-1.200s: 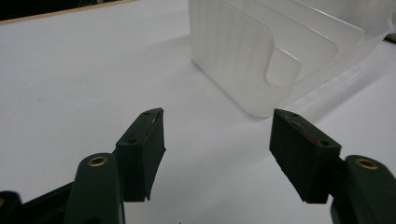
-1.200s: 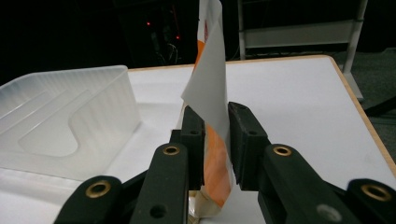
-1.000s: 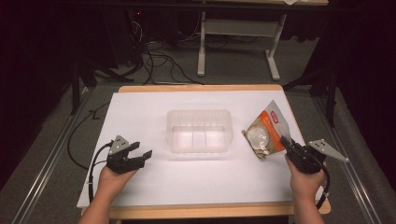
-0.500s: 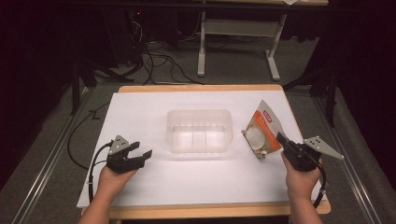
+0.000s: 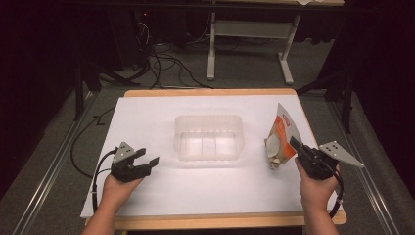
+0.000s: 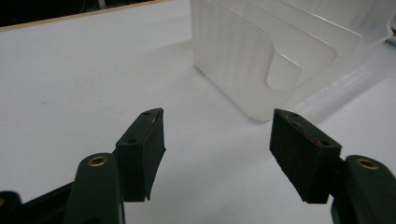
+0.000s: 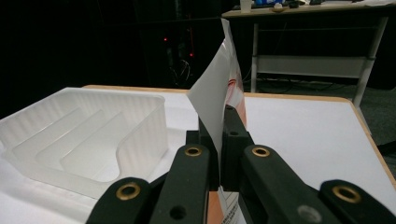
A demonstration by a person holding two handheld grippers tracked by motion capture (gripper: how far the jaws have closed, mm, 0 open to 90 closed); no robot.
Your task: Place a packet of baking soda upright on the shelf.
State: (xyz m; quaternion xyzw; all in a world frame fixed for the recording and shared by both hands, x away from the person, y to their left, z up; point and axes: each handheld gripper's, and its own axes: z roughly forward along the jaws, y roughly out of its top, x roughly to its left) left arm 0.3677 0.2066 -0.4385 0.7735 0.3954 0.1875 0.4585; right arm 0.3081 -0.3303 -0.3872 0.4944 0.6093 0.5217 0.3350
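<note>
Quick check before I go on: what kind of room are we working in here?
Probably a lab or recording workspace, not a home: a white-covered table under dark surroundings, loose cables on the grey floor, and a metal-framed desk behind.

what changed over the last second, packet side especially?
The right gripper closed its jaws on the edge of the orange-and-white packet and has begun lifting it: the packet went from lying flat on the white table to standing nearly upright, with the hand drawing slightly toward the person. The left gripper stayed open in place, and the clear plastic tray did not move.
</note>
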